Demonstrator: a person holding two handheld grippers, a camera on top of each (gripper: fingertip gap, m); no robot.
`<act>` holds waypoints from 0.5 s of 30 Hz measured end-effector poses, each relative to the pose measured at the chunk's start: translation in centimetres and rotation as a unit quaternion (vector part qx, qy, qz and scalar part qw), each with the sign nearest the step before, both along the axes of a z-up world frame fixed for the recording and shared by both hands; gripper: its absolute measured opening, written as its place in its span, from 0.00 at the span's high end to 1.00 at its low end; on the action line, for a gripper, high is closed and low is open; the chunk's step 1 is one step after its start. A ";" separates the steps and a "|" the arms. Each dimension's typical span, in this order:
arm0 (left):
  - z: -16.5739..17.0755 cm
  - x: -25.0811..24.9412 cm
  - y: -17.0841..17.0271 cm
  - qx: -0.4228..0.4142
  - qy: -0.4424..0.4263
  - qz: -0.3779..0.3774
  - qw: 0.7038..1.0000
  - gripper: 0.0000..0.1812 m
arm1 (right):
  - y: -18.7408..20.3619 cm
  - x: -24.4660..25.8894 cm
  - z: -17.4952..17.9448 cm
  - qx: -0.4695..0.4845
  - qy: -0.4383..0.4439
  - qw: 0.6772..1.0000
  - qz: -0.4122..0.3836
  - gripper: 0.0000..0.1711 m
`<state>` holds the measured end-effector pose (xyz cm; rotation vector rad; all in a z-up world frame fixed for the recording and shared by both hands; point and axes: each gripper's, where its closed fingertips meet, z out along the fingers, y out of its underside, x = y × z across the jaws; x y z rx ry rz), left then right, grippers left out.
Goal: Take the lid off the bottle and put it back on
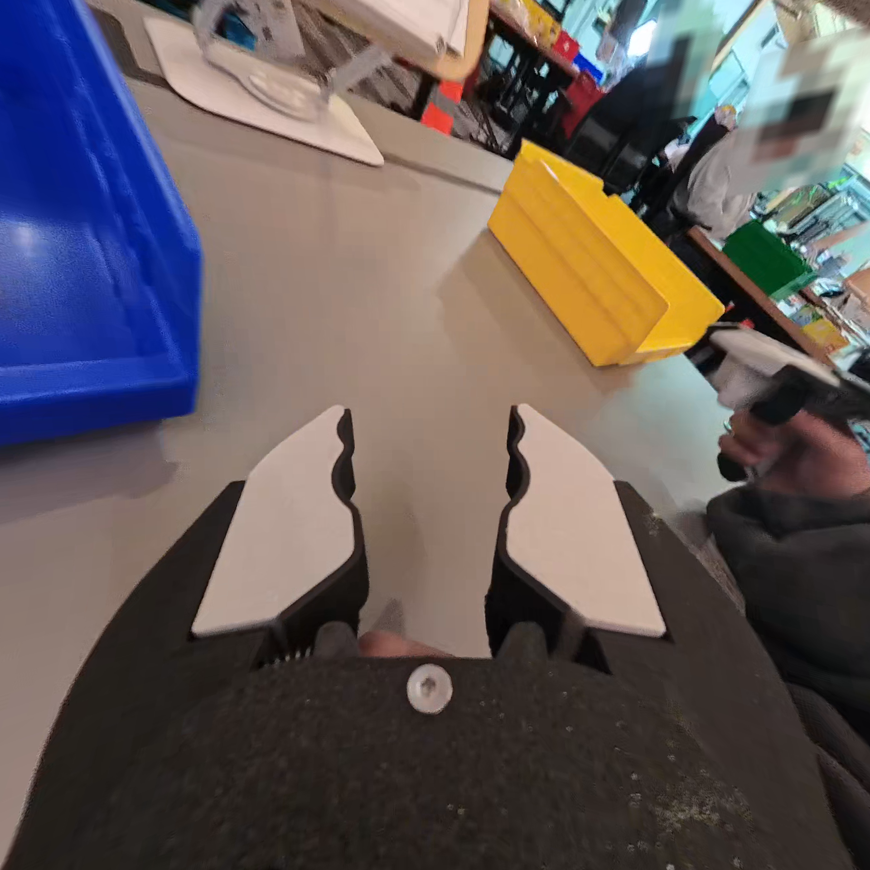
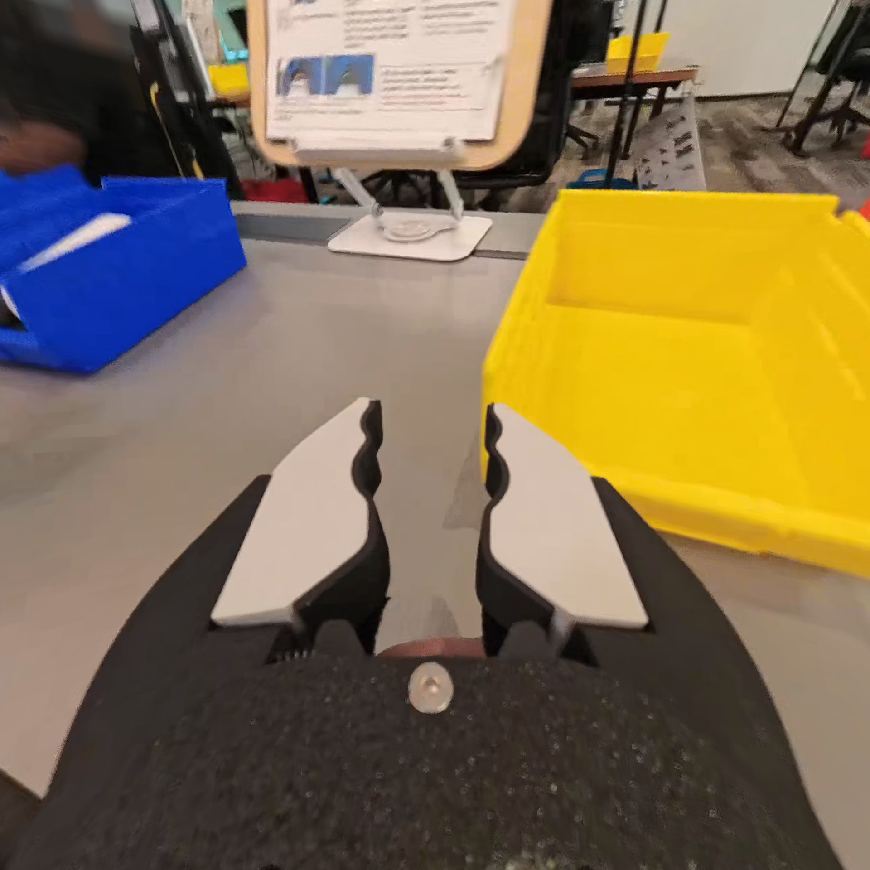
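I have both tools in the air over the grey table (image 2: 292,358) and neither carries anything: the left gripper (image 1: 429,414) has its jaws spread wide with bare table between them, and the right gripper (image 2: 432,408) stands parted a little less, also with nothing between its fingers. The bottle and its lid do not show in either view, so I cannot say where they stand or how they look; my guess is that they are either in the blue bin (image 2: 141,277) at my left, whose inside I only see in part and blurred, or somewhere out of frame. The yellow bin (image 2: 668,376) at my right looks bare in the part that I can see. In the left wrist view the right tool shows at the far edge, held in a hand (image 1: 772,452) with a dark sleeve. Judging from this, the step in hand is to find the bottle, so I would swing one camera slowly across the blue bin's inside, since both pictures are smeared by motion. Once it is found, I would take the body low with one tool and keep the other free for the lid. A document stand (image 2: 409,235) sits at the table's far edge, well apart from both tools.
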<state>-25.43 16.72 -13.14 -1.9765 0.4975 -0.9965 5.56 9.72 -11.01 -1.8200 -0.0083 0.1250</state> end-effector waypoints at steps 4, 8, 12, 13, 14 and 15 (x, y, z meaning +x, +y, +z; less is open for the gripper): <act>-0.9 0.7 -0.5 -0.003 0.022 -0.025 0.999 0.66 | -0.6 3.2 1.8 0.036 0.088 0.995 -0.011 0.76; -0.3 0.1 -0.4 0.017 0.024 -0.014 0.999 0.67 | -0.3 5.8 0.6 0.034 0.079 0.995 -0.044 0.77; -0.4 -0.2 -0.2 0.023 0.031 -0.008 0.999 0.67 | 0.1 5.5 -0.1 0.020 0.093 0.995 -0.036 0.77; -0.3 -0.3 -0.2 0.024 0.032 -0.007 0.999 0.67 | 0.1 5.4 0.0 0.022 0.086 0.995 -0.036 0.77; -0.2 -0.5 -0.2 0.024 0.034 -0.005 0.999 0.67 | 0.1 5.3 0.0 0.023 0.079 0.996 -0.036 0.77; 0.1 -0.7 -0.2 0.025 0.033 -0.004 0.999 0.67 | 0.1 5.1 0.0 0.024 0.072 0.996 -0.036 0.77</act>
